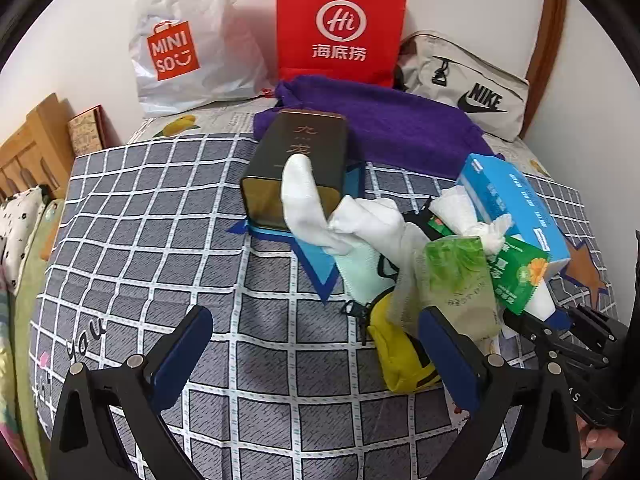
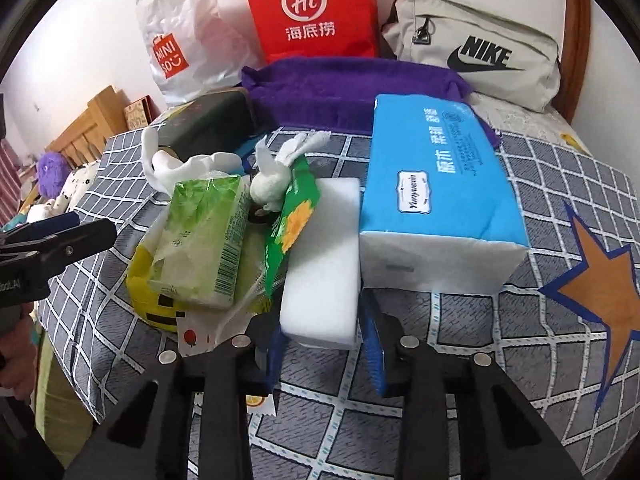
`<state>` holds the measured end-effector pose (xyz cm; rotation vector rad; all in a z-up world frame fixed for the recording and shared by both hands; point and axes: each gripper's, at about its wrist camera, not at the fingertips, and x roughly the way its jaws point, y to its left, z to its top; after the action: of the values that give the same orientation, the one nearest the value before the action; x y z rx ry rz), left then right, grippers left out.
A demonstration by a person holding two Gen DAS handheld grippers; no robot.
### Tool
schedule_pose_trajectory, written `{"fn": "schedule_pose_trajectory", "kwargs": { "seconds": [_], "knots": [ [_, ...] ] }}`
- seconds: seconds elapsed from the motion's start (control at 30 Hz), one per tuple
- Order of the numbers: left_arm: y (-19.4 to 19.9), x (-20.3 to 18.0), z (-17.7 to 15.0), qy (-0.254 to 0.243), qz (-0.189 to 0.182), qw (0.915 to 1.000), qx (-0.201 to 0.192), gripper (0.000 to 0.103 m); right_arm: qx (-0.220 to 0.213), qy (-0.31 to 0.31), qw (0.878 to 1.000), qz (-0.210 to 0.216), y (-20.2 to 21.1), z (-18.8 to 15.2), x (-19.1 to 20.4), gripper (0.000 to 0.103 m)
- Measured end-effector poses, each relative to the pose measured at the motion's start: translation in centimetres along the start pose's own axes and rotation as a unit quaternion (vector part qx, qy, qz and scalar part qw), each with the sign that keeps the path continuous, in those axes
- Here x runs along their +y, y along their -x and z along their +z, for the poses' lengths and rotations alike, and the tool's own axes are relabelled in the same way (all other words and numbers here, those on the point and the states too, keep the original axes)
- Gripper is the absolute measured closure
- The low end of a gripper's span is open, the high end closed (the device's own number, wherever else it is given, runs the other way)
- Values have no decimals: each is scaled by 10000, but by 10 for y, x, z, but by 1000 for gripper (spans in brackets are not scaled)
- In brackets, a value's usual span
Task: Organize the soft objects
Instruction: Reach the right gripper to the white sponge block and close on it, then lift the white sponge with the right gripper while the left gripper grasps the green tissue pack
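We see the right gripper (image 2: 324,344) pinching a white foam block (image 2: 324,256), smooth and rectangular; left gripper (image 1: 316,356) gapes wide over checked bedsheet (image 1: 160,220), holding nothing

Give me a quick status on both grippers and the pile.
Left gripper open, empty. Right gripper around white sponge block, grip unconfirmed. Blue tissue pack and green packet crowd it.

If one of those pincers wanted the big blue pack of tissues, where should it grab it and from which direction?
Probably across the narrow white end of the blue tissue pack that faces the right gripper, coming in low from the front. The pack is long and soft, so its short width suits the jaws better. The white sponge block lies against its left side and already sits between those fingers, so the right side is freer.
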<state>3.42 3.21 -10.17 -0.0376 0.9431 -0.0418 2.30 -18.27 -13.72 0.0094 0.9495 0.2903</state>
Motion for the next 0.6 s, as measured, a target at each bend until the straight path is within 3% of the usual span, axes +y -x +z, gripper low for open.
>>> {"fn": "schedule_pose_trajectory", "kwargs": {
  "seconds": [0.33, 0.6],
  "knots": [
    [-5, 17, 1, 286, -332, 9990, -51, 0, -56, -7, 10000, 9, 25, -20, -11, 71],
    [-10, -24, 5, -59, -909, 9958, 44, 0, 37, -37, 9999, 99, 11, -19, -11, 68]
  ]
}}
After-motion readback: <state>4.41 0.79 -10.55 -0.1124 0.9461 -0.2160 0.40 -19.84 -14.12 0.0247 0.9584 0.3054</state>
